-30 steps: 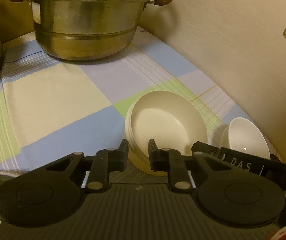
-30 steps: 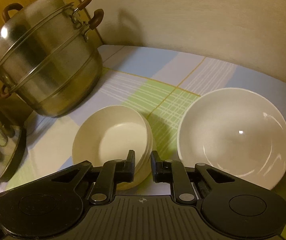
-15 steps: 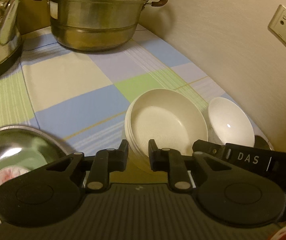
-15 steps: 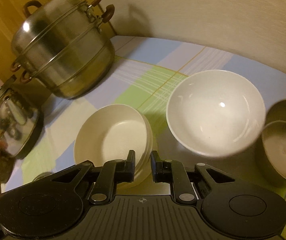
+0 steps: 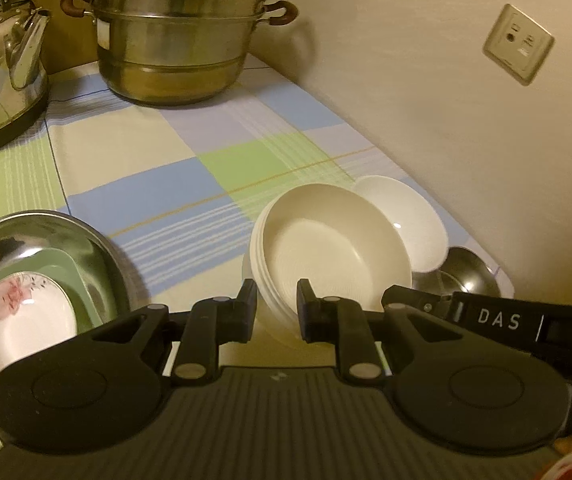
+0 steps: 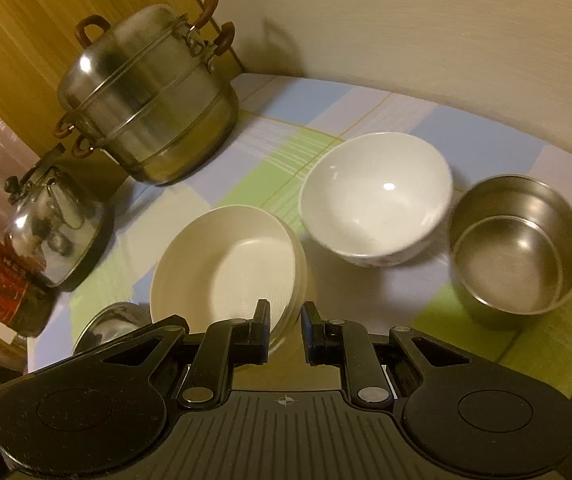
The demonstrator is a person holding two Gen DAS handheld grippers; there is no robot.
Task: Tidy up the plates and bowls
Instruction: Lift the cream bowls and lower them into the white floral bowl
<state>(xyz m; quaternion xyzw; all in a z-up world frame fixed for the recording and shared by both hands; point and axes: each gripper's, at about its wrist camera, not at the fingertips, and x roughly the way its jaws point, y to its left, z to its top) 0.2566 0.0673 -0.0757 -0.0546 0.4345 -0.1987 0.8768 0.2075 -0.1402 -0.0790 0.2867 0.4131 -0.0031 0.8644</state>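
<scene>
With both claws, left (image 5: 277, 310) and right (image 6: 284, 330), pinching the plate stack's (image 5: 332, 252) rim from one side, it could tip into the bowl (image 6: 376, 196) beside it.

Both tools have drawn back and up, bringing the steel basin (image 5: 45, 240) and nested steel cups (image 6: 518, 248) into view.

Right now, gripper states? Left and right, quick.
left gripper: shut on the near rim of the stack of cream bowls.
right gripper: shut on the rim of the same stack.
</scene>
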